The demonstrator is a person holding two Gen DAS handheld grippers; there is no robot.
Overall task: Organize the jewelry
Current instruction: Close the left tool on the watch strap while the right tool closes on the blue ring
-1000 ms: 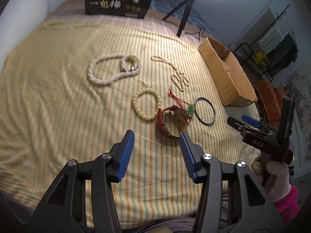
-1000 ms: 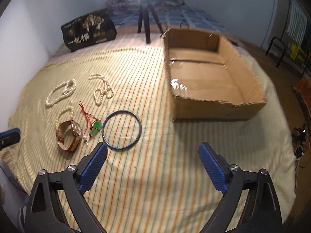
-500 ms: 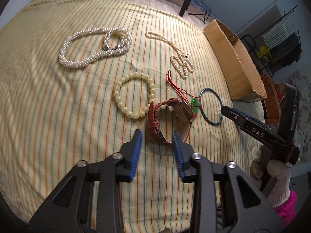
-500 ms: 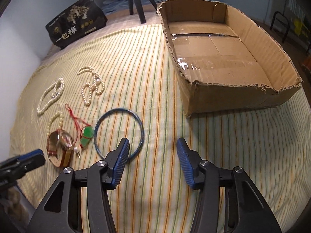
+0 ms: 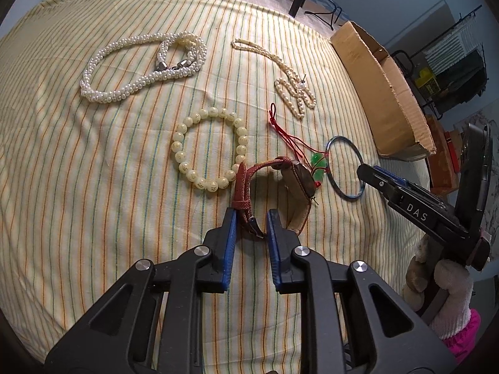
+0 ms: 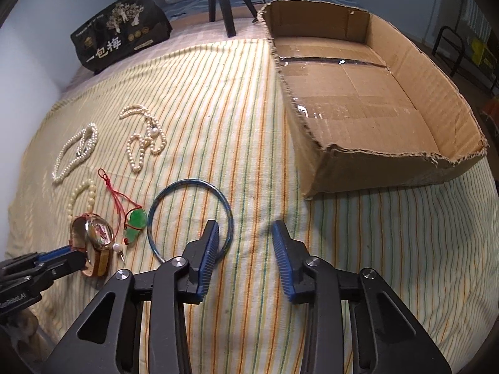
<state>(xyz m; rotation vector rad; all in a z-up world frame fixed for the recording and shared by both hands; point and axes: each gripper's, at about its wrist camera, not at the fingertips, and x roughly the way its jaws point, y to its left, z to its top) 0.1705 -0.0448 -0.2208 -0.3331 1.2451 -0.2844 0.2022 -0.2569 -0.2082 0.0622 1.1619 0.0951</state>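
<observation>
In the left wrist view my left gripper point(image 5: 252, 212) straddles the red-brown strap of a watch point(image 5: 296, 180). Its jaws are closing; the strap lies against the left pad and the right pad stands just off it. In the right wrist view my right gripper point(image 6: 245, 222) is low over the cloth, jaws closing. The near rim of a blue bangle point(image 6: 187, 184) sits just inside its left finger point(image 6: 209, 246), unpinched. A green pendant on a red cord point(image 6: 135, 221) lies between watch and bangle. A cream bead bracelet point(image 5: 184, 155) and two pearl necklaces point(image 5: 124, 90) point(image 5: 293, 74) lie beyond.
An open cardboard box point(image 6: 374, 162) stands on the striped cloth point(image 6: 237, 99), right of the jewellery. A black gift box point(image 6: 121, 31) and tripod legs point(image 6: 224, 9) stand at the far edge. A gloved hand point(image 5: 449, 296) holds the right gripper. A wire rack point(image 5: 452, 62) is off to the right.
Both grippers have come down and forward to the jewellery while their jaws narrowed. The left one now has the watch strap between its pads; the right one's left finger has reached the bangle.
</observation>
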